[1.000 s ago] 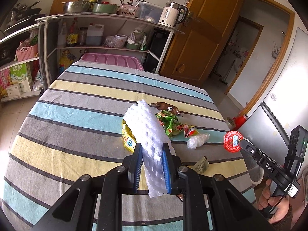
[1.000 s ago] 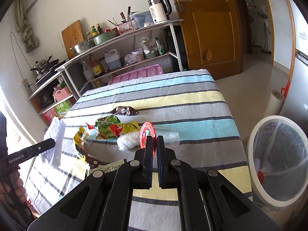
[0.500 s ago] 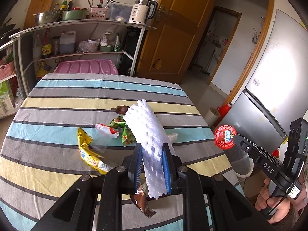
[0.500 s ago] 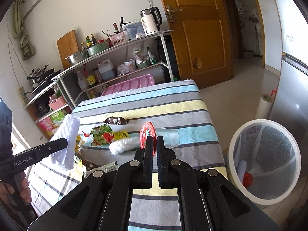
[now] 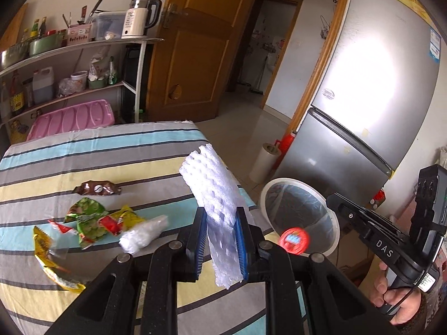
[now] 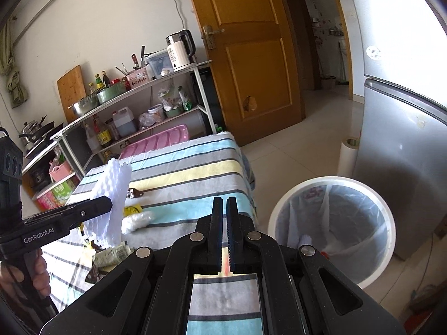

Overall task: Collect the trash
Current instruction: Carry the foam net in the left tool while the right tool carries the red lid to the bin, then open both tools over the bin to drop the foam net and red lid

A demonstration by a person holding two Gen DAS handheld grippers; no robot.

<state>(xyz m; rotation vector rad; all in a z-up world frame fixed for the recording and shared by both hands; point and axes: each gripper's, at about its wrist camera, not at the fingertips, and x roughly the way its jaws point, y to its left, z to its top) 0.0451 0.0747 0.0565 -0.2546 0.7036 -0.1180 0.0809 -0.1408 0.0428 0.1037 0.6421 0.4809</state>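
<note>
My left gripper (image 5: 220, 223) is shut on a white foam net sleeve (image 5: 212, 178), held upright above the striped table's (image 5: 117, 150) right edge. From the right wrist view, that left gripper (image 6: 109, 202) and the foam net sleeve (image 6: 111, 195) are at the left. My right gripper (image 6: 225, 199) is shut with nothing between its tips, beside the white lined bin (image 6: 279, 209). In the left wrist view a blurred red lid (image 5: 294, 240) is in the air below the right gripper (image 5: 331, 198), at the bin's (image 5: 268, 195) near rim.
Loose trash lies on the table: a brown wrapper (image 5: 96, 188), green and red wrappers (image 5: 95, 220), crumpled clear plastic (image 5: 142, 231) and a gold wrapper (image 5: 53, 262). A fridge (image 6: 405, 167) and a paper roll (image 6: 347, 153) stand behind the bin. A shelf rack (image 6: 134, 92) stands beyond the table.
Both grippers have swung right from over the table toward the bin. The red lid that stood in the right jaws has left them. The left gripper keeps the foam.
</note>
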